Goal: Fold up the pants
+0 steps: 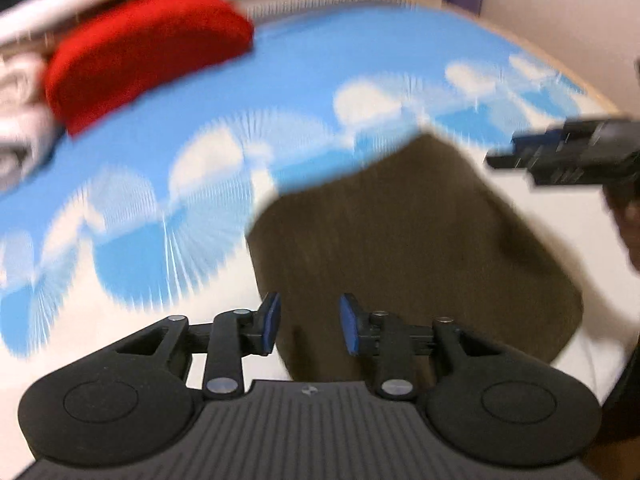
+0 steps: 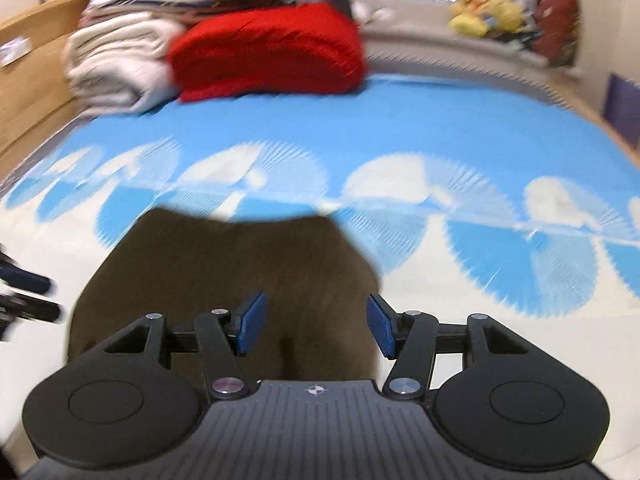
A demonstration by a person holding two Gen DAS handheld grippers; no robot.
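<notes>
Left claw (image 1: 308,324): jaws stand narrowly apart, blue pads (image 1: 271,322) facing each other, nothing between them. It hangs above the near edge of the pants (image 1: 416,240) without touching the cloth.

Right claw (image 2: 316,326): jaws stand moderately wide, wider than the left, pads (image 2: 380,328) clear of any cloth. It likewise hangs over the near edge of the pants (image 2: 224,276), holding nothing. In the left wrist view the right claw (image 1: 560,156) appears at the right edge, beyond the far right corner of the pants, with part of a hand (image 1: 624,216) behind it. In the right wrist view the left claw (image 2: 24,292) shows at the left edge, just beside the pants.

Pants: dark olive-brown, lying flat on the bed (image 2: 440,128) as a compact, roughly square folded shape. They rest on the white near part of the sheet, their far edge reaching the row of blue-and-white fan shapes. Both views are blurred, so seams and fold lines cannot be made out.

Beyond the pants: open blue sheet, then a red folded item (image 2: 272,52) at the far left of the bed. Touching it on its left is a stack of white linens (image 2: 112,68). A wooden bed frame (image 2: 36,80) runs along the left side. Yellow soft toys (image 2: 484,12) sit farthest back, well apart from the pants.
</notes>
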